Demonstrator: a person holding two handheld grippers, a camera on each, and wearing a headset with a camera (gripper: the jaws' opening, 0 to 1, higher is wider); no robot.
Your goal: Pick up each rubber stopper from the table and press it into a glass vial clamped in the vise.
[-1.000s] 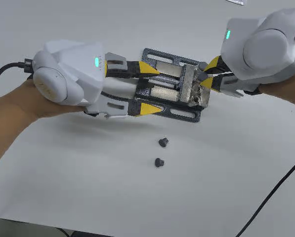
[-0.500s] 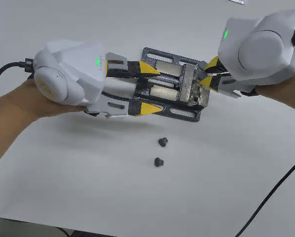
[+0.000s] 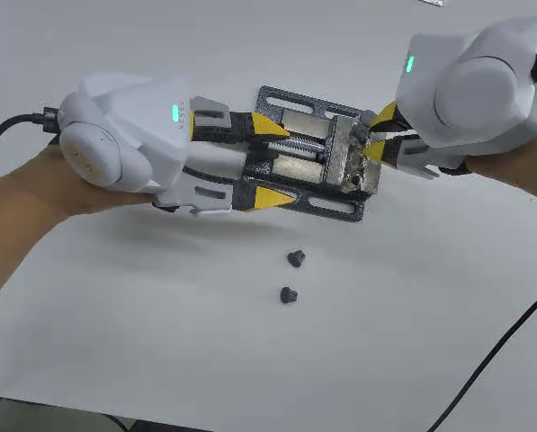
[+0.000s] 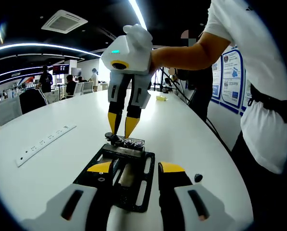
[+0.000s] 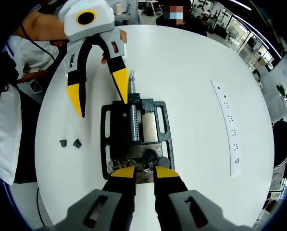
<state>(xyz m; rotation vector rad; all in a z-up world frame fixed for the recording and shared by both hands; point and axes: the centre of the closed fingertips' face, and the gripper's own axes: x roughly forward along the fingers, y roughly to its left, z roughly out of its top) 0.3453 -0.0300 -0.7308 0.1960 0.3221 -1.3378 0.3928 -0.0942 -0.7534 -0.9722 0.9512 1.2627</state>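
Observation:
A black vise (image 3: pixel 315 205) lies on the white table and clamps a row of glass vials (image 5: pixel 121 165) in its metal jaws. My right gripper (image 3: pixel 376 135) stands over the row's end, shut on a dark rubber stopper (image 5: pixel 149 155) that sits at a vial mouth. From the left gripper view, the right gripper (image 4: pixel 120 131) points straight down onto the vials (image 4: pixel 133 143). My left gripper (image 3: pixel 281 162) is open, its yellow-tipped jaws straddling the vise's screw end. Two loose stoppers (image 3: pixel 296 259) (image 3: pixel 289 294) lie on the table in front of the vise.
A black cable (image 3: pixel 493 360) runs across the table's right front corner, and another leads from the left gripper off the left edge. A white power strip (image 5: pixel 229 126) lies beyond the vise. People and chairs are in the room behind.
The right gripper has shifted slightly toward the vise with the stopper. The left gripper and loose stoppers have stayed put.

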